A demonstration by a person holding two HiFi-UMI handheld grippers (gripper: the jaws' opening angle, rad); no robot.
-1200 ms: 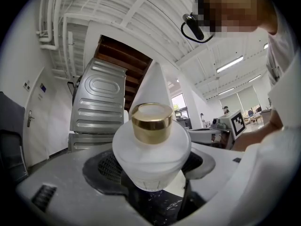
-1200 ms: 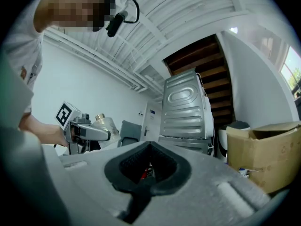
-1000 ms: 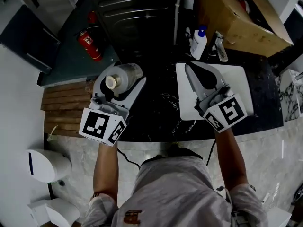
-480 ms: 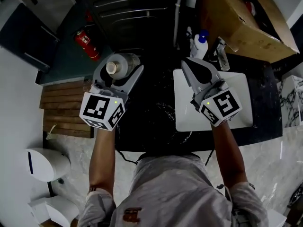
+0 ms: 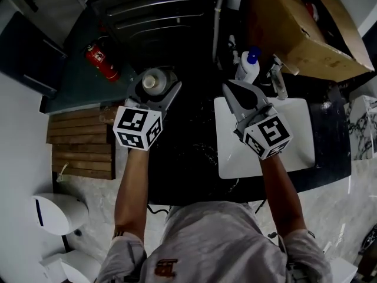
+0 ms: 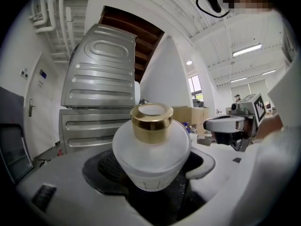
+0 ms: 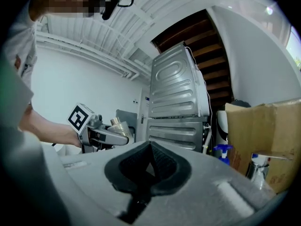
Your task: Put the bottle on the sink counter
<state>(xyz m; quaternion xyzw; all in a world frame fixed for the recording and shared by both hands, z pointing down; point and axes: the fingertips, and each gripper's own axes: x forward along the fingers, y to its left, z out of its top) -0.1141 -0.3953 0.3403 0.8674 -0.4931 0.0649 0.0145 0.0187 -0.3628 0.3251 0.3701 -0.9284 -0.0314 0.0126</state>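
Observation:
A squat frosted bottle (image 6: pixel 151 157) with a gold cap (image 6: pixel 151 121) sits upright between the jaws of my left gripper (image 6: pixel 155 173), which is shut on it. From the head view the bottle (image 5: pixel 154 81) hangs past the left end of the dark sink counter (image 5: pixel 188 140), above the floor. The right gripper view catches the bottle (image 7: pixel 120 125) too, far to the left. My right gripper (image 5: pixel 240 94) is shut and empty, its black pads (image 7: pixel 157 166) pressed together, hovering over the back left corner of the white sink basin (image 5: pixel 294 152).
A white spray bottle with a blue top (image 5: pixel 247 65) and a chrome tap (image 5: pixel 278 75) stand behind the basin. A cardboard box (image 5: pixel 294 28) fills the back right. A metal washing machine (image 5: pixel 159 16) stands behind the counter. A red fire extinguisher (image 5: pixel 99 62) lies at left.
Both grippers have moved up in the view, away from me. The left one has carried the bottle along and drifted a little to the right, still shut on it.

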